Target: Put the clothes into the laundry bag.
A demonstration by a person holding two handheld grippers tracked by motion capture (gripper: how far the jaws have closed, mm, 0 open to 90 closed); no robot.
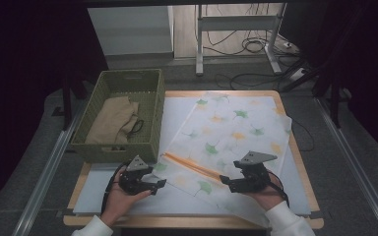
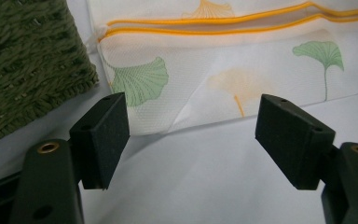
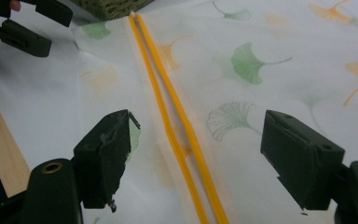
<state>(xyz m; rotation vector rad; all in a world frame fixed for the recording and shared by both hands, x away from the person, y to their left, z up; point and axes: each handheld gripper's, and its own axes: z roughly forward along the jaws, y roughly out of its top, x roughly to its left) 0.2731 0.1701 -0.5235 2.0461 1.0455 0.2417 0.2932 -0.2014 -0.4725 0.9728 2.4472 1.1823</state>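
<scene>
A white mesh bag (image 1: 231, 130) printed with green and orange ginkgo leaves lies flat on the table; its orange zipper (image 1: 192, 167) runs along the near left edge. My left gripper (image 1: 158, 186) hovers open just before the bag's near corner (image 2: 177, 126), nothing between its pads (image 2: 105, 135). My right gripper (image 1: 225, 183) stands open over the bag, its jaws astride the orange zipper (image 3: 182, 135) without touching it. In the right gripper view the left gripper (image 3: 32, 25) shows at the upper left.
A green woven basket (image 1: 150, 142) with a tan cloth (image 1: 112, 120) inside stands at the table's back left, close beside the left gripper. A white sheet (image 1: 177, 199) covers the wooden tabletop (image 1: 305, 172). Cables and desk legs lie on the floor behind.
</scene>
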